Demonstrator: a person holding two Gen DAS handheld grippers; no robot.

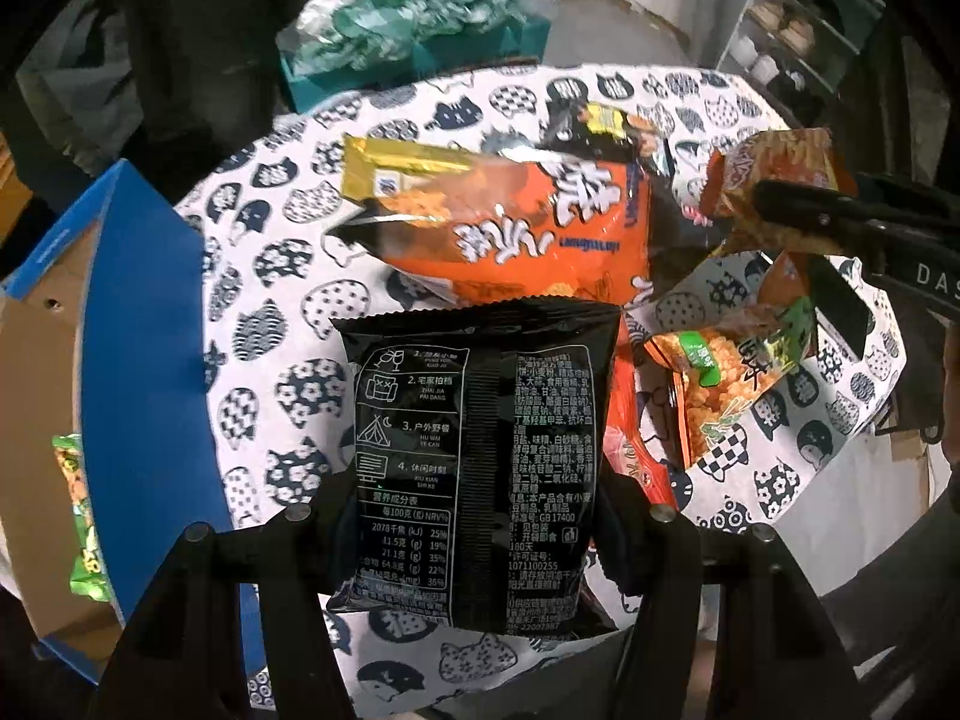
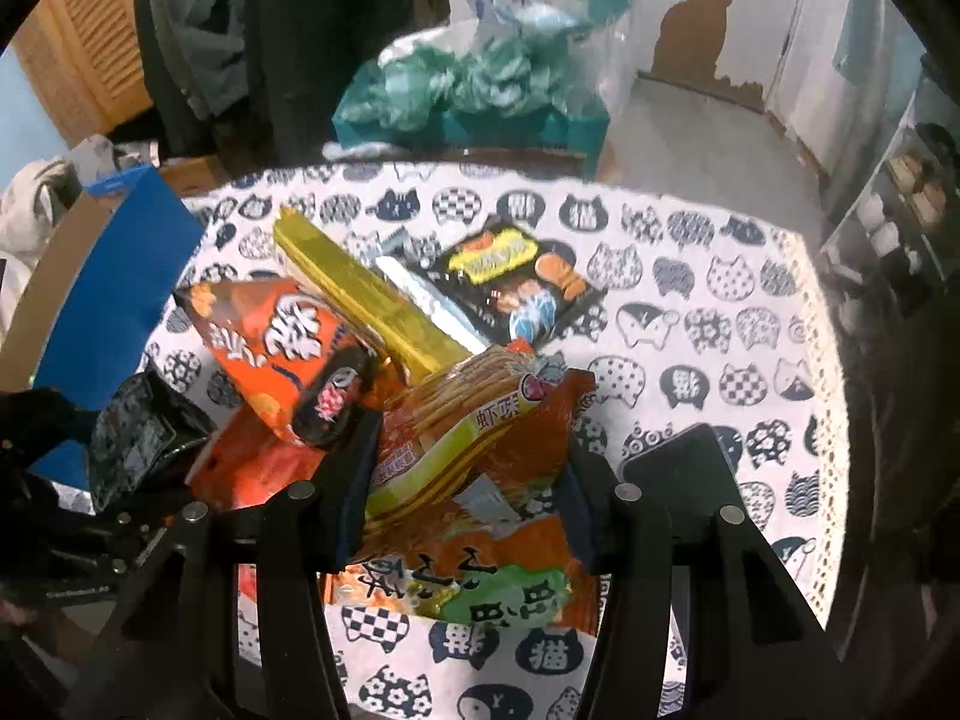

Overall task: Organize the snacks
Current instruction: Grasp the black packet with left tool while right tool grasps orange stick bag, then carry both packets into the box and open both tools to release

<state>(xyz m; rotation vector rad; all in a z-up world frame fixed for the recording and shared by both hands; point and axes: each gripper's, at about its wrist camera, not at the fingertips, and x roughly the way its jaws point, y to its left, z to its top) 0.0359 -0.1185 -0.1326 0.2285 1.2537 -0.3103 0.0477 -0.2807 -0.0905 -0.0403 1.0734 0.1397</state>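
Note:
My left gripper [image 1: 474, 516] is shut on a black snack packet [image 1: 474, 450], its printed back facing the camera, held above the table; the packet also shows in the right wrist view [image 2: 138, 438]. My right gripper [image 2: 462, 510] is shut on an orange shrimp-stick packet [image 2: 480, 420], also seen in the left wrist view [image 1: 780, 180]. A big orange chip bag [image 1: 528, 228] with a gold end lies on the cat-print tablecloth [image 1: 270, 276]. An orange-green snack packet [image 1: 732, 372] lies to the right. A black packet [image 2: 516, 282] lies farther back.
A blue-sided cardboard box [image 1: 132, 324] stands left of the table, with a green snack packet [image 1: 84, 516] inside. A teal box with plastic bags [image 2: 474, 96] sits behind the table. A dark phone-like slab [image 2: 684, 462] lies on the cloth. Shelves [image 1: 792, 18] stand at the far right.

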